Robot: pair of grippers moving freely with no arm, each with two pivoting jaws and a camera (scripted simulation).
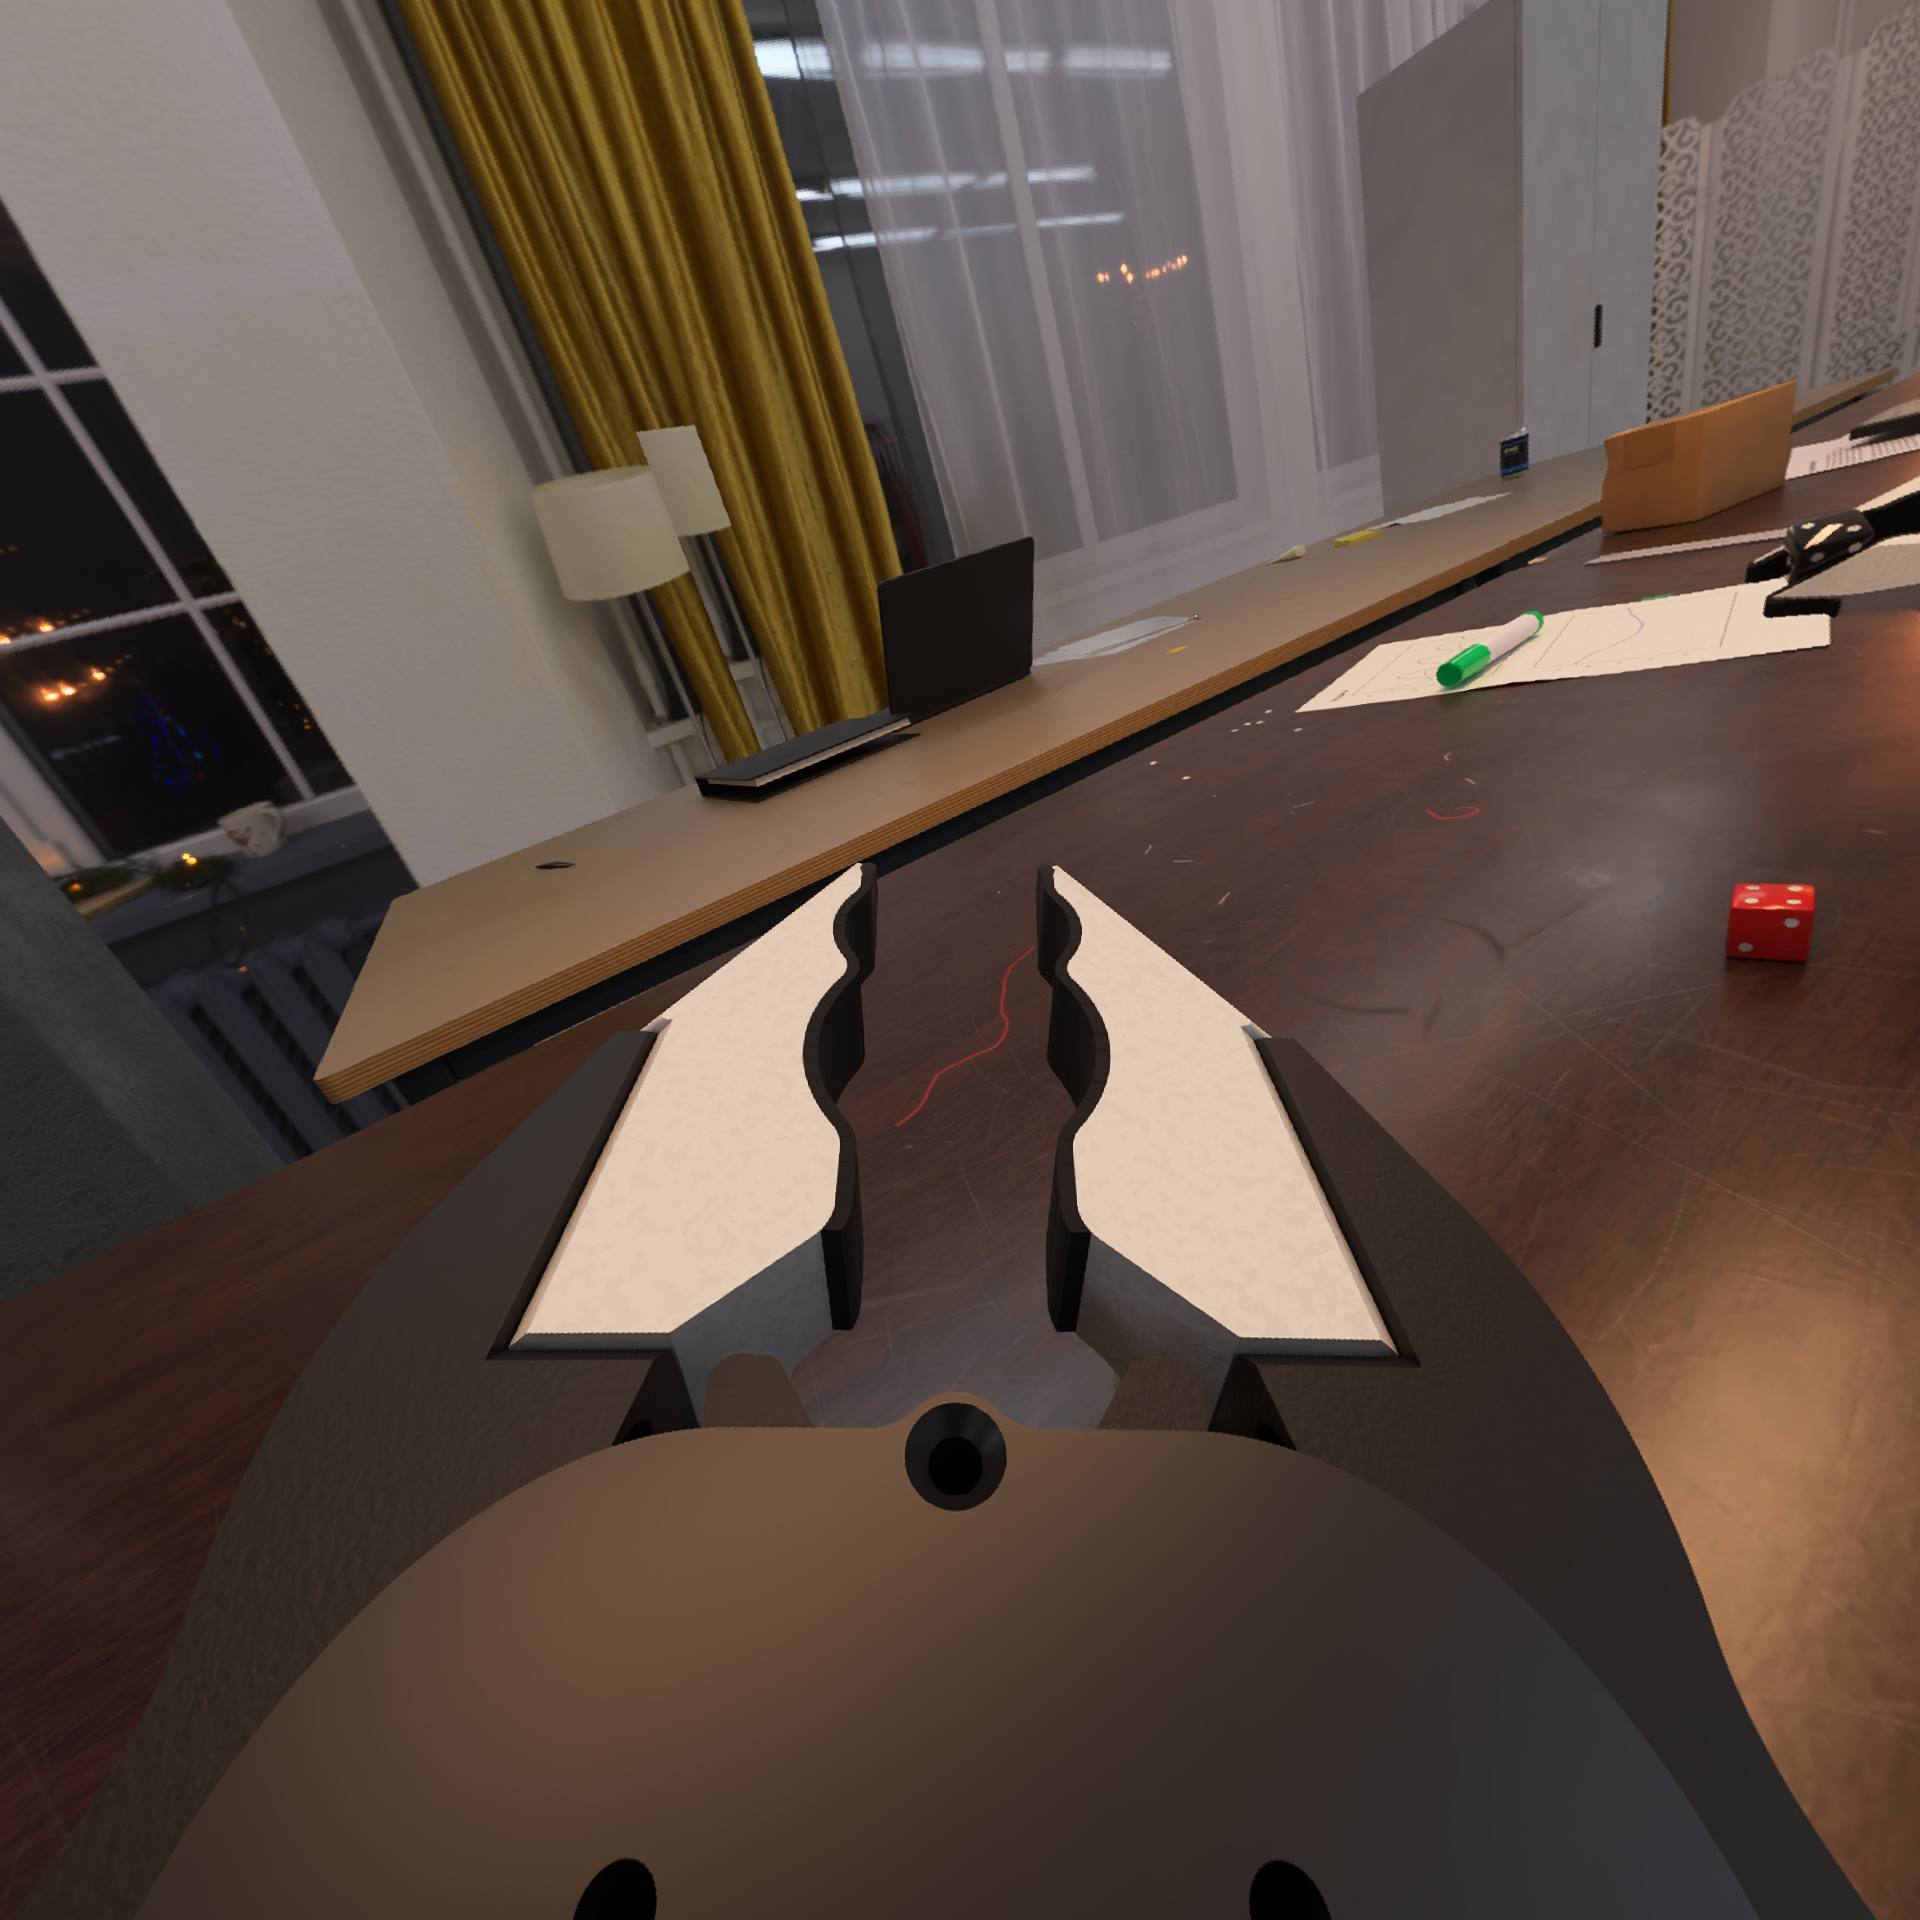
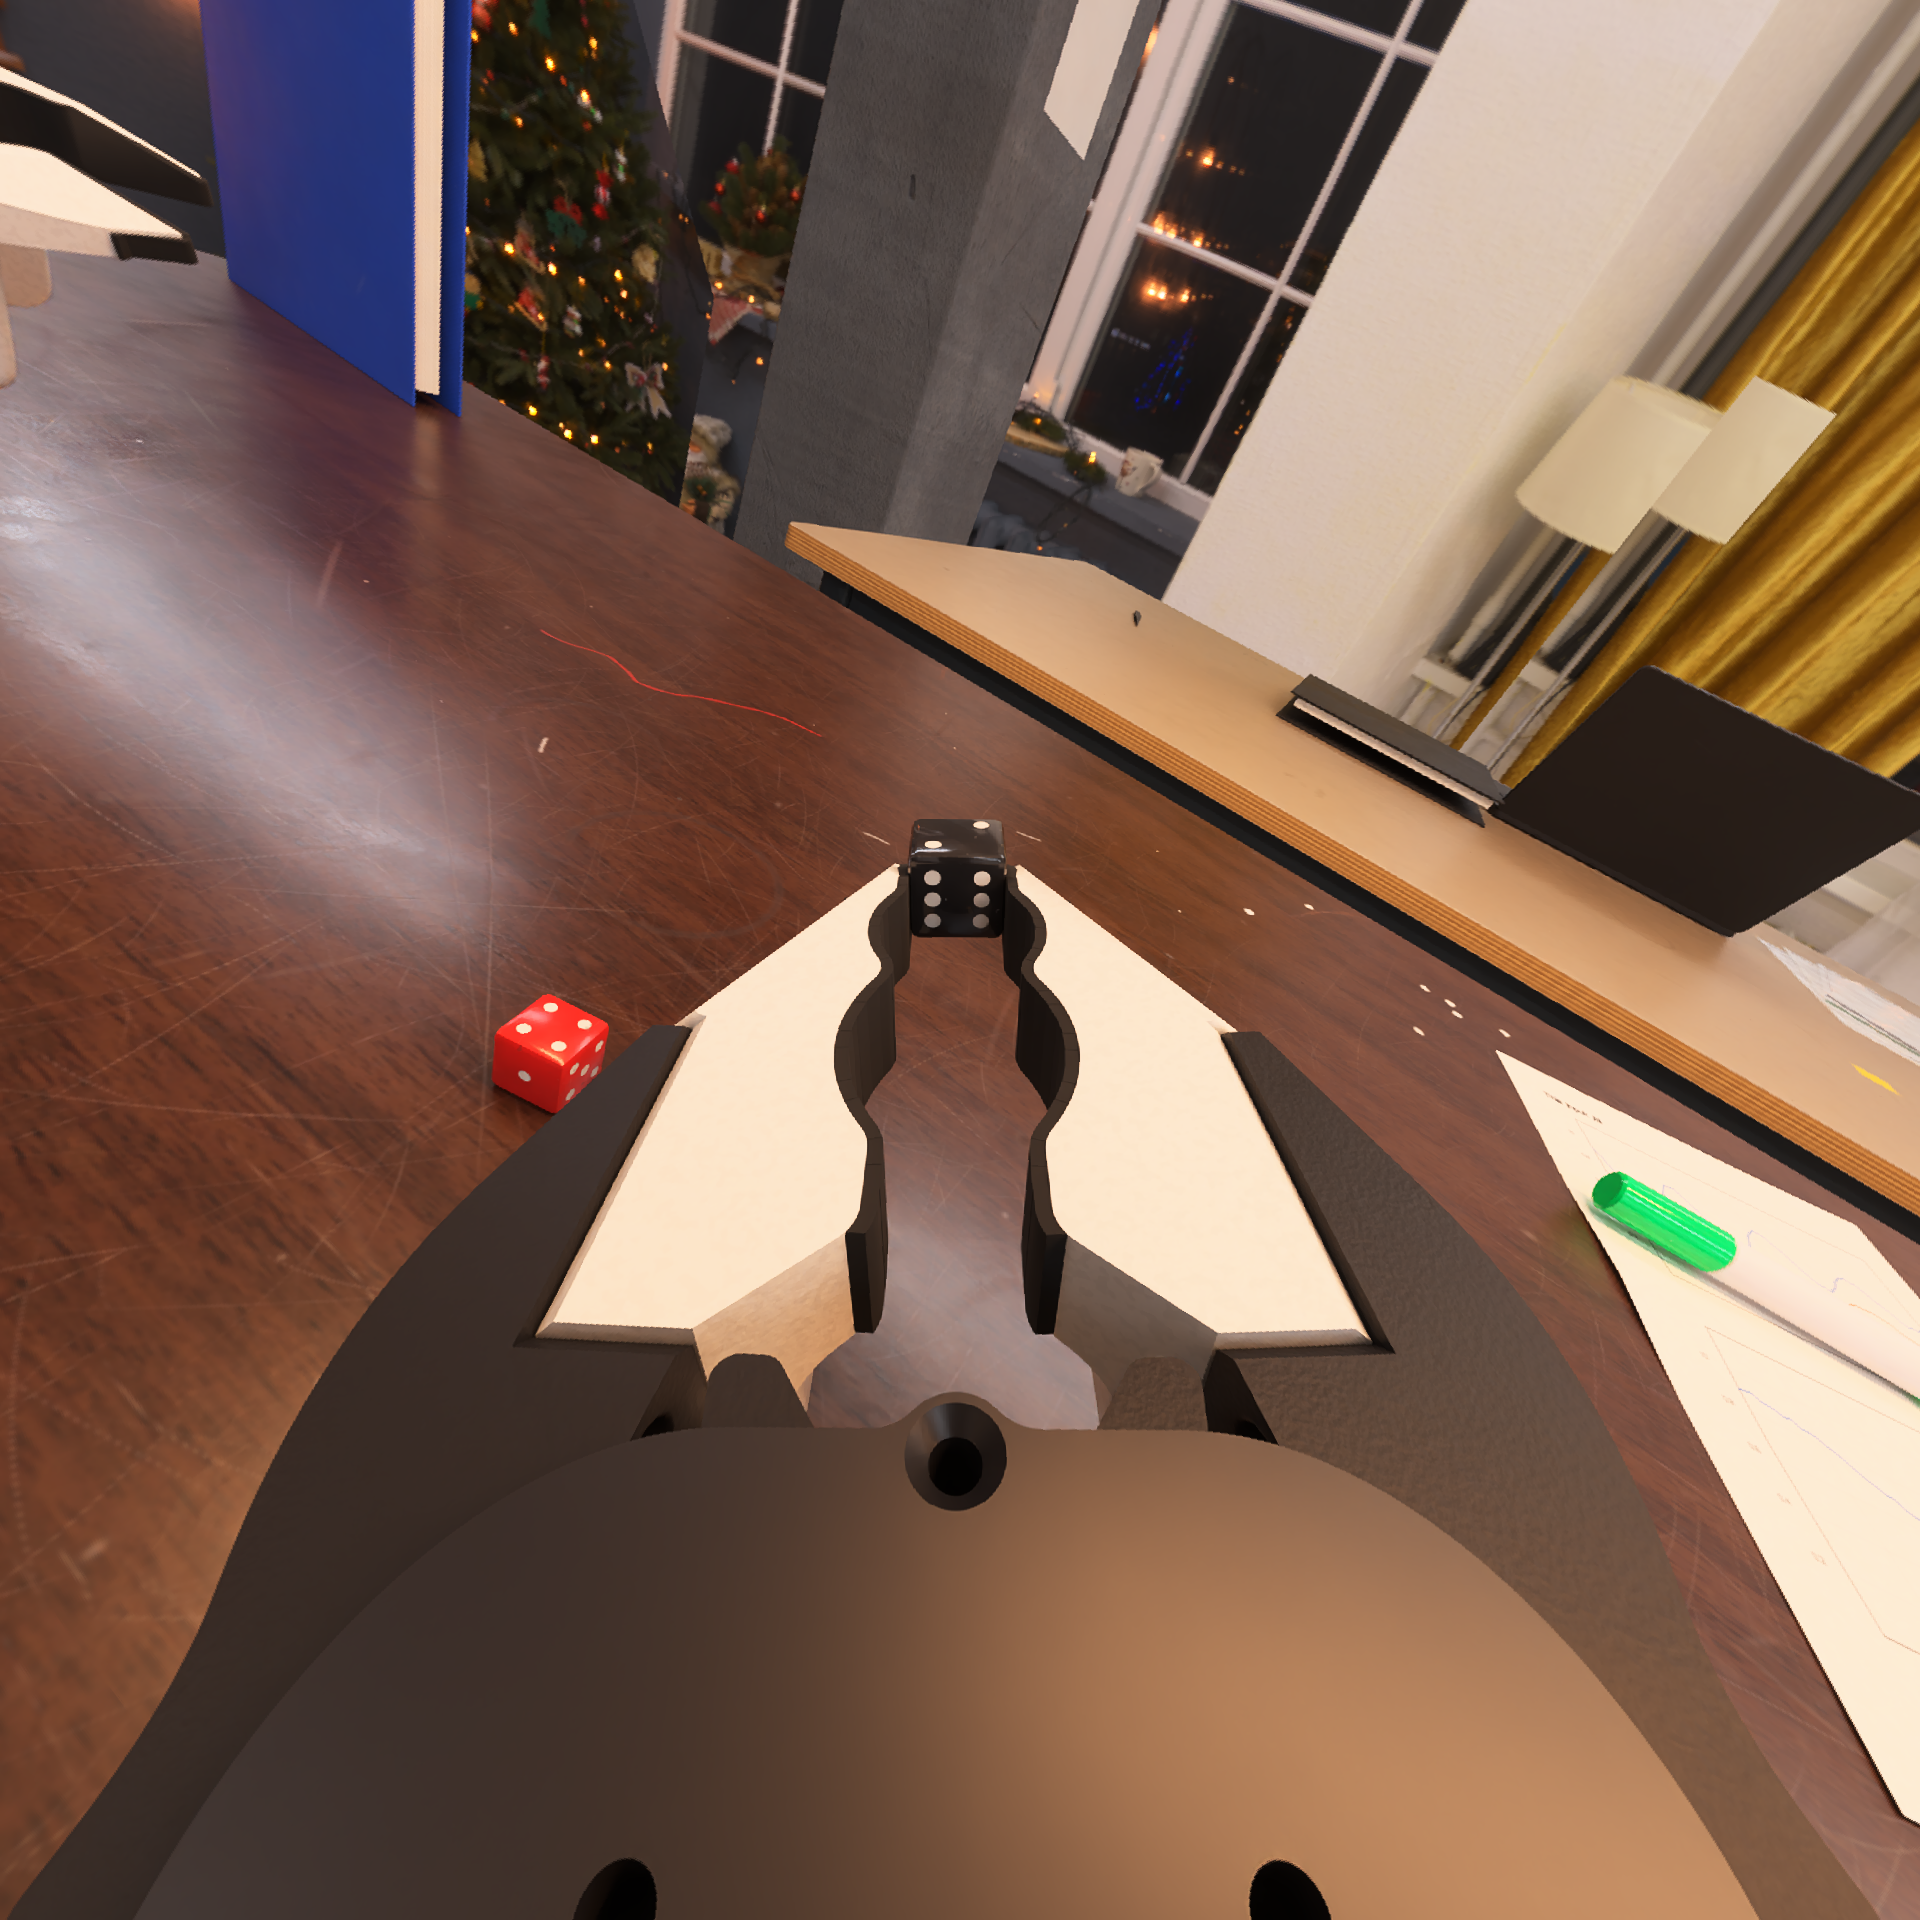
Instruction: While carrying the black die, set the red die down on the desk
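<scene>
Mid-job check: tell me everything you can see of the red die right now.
The red die is a small glossy cube with white pips and slightly rounded edges, plastic by its look. It sits flat on the dark brown desk, with nothing gripping or touching it. In the right wrist view it lies just left of the right gripper; its top face shows three pips. In the left wrist view it sits off to the right of the open, empty left gripper.
</scene>
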